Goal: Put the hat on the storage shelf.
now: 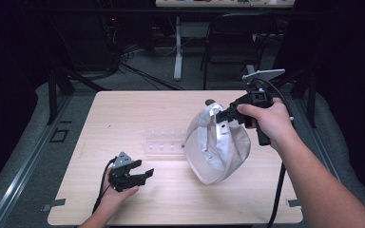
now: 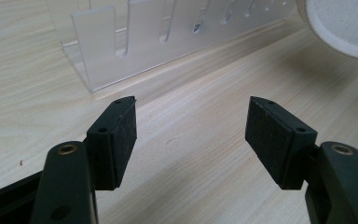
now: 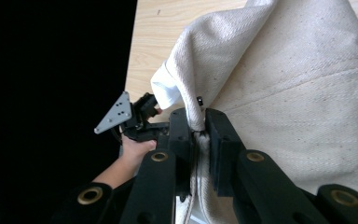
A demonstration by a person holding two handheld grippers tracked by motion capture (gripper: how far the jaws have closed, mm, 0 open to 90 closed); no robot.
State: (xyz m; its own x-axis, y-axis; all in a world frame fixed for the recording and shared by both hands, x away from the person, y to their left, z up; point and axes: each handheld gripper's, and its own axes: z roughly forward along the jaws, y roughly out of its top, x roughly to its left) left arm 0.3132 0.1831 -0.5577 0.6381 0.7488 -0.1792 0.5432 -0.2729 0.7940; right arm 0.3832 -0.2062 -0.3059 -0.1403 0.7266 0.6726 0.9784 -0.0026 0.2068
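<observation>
The right gripper [image 1: 229, 114] has its jaws pinched on the rim of a white cloth cap [image 1: 217, 148], which hangs from the grip with its lower edge seemingly resting on the bench [image 1: 123, 118], just right of a clear acrylic rack [image 1: 164, 144]. The cap looks light and soft; the fabric folds at the jaws, so the stitched rim or stiffer brim is probably the surest hold. Left and nearer of the rack, the left gripper [image 1: 140, 175] hovers low, jaws wide and empty.
</observation>
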